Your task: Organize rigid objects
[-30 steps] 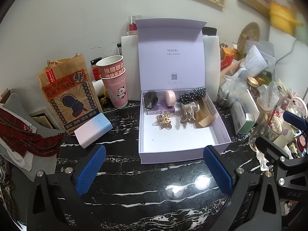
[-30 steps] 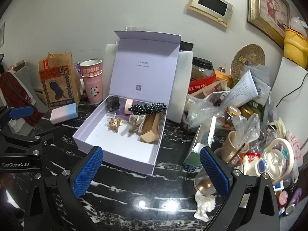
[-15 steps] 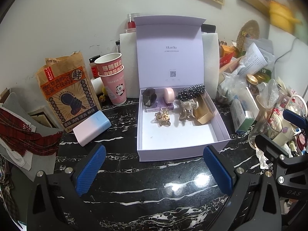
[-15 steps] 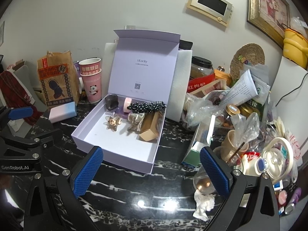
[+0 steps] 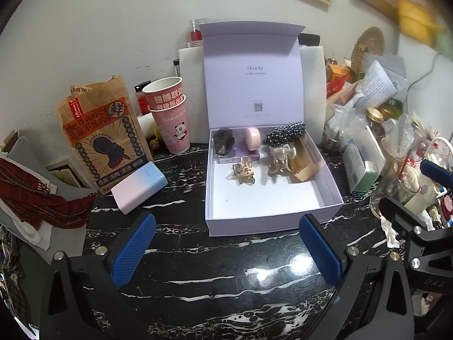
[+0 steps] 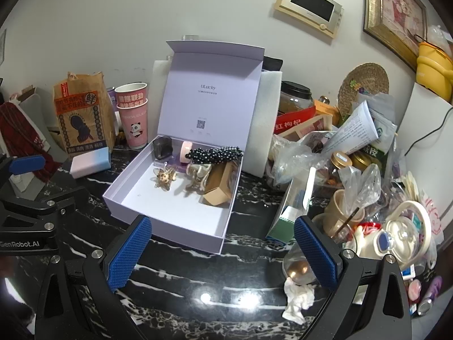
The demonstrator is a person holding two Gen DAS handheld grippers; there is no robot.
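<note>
Open lilac box (image 5: 271, 218) sits on the black marble counter (image 5: 215, 269), lid propped upright against the wall; along its back lie a dark clip (image 5: 223, 141), a pink round case (image 5: 252, 138), a polka-dot bow (image 5: 284, 133), a cream claw clip (image 5: 280, 158), a gold carton (image 5: 302, 161) and an amber star clip (image 5: 244, 171), the front half bare. Left gripper (image 5: 226, 250) hangs before the box, jaws spread wide and holding nothing; right gripper (image 6: 223, 250) likewise agape and empty, just off the box's near corner. A pink-blue power bank (image 5: 139, 187) lies left of the box, beside a paper bag (image 5: 102, 138) and stacked cups (image 5: 170, 116); clutter (image 6: 368, 175) is heaped on the right.
</note>
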